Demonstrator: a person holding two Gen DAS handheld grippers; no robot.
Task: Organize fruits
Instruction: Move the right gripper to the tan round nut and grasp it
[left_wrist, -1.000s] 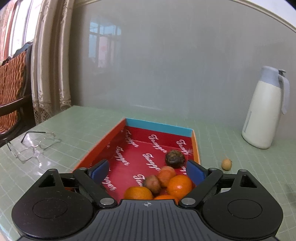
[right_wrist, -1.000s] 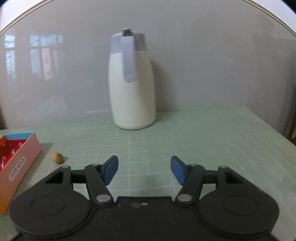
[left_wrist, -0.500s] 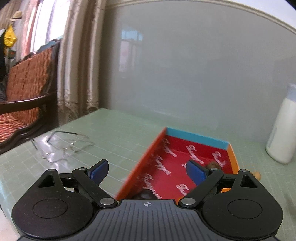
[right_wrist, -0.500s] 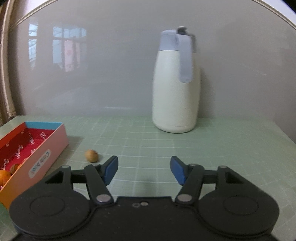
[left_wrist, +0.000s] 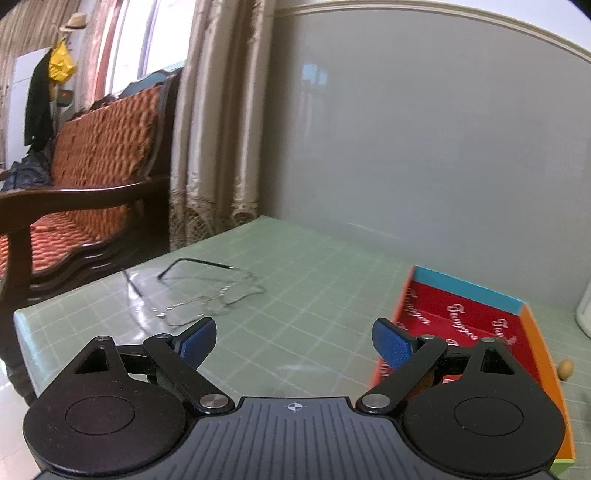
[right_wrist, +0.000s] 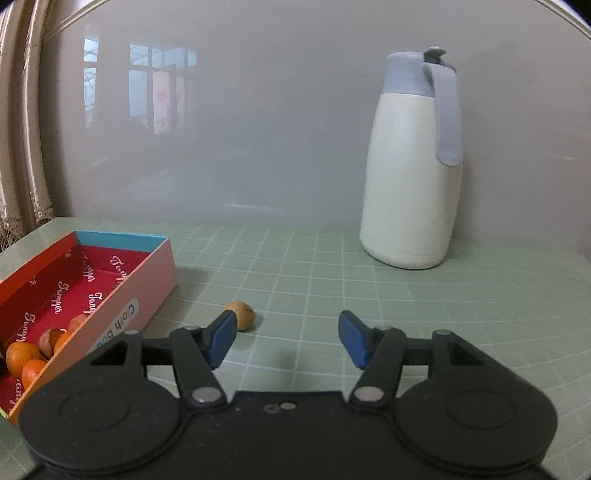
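A red-lined cardboard box (right_wrist: 147, 280) lies on the green table, with several oranges (right_wrist: 22, 354) and brown fruits at its near end. A small tan fruit (right_wrist: 242, 314) sits loose on the table right of the box, just beyond my right gripper's left finger. My right gripper (right_wrist: 287, 325) hovers open and is closing, with nothing between its jaws. In the left wrist view the box (left_wrist: 469, 295) is at the right and the tan fruit (left_wrist: 565, 368) is past it. My left gripper (left_wrist: 291, 332) stands wide open over bare table, left of the box.
Wire-rimmed glasses (left_wrist: 210, 295) lie on the table ahead of my left gripper, near the table's left edge. A wooden bench with an orange cushion (left_wrist: 92, 177) stands beyond that edge. A white thermos jug (right_wrist: 410, 177) stands at the back right against the wall.
My left gripper has swung left, off the box and its fruit toward the glasses. My right gripper has also turned left, bringing the box and tan fruit closer and shifting the jug right.
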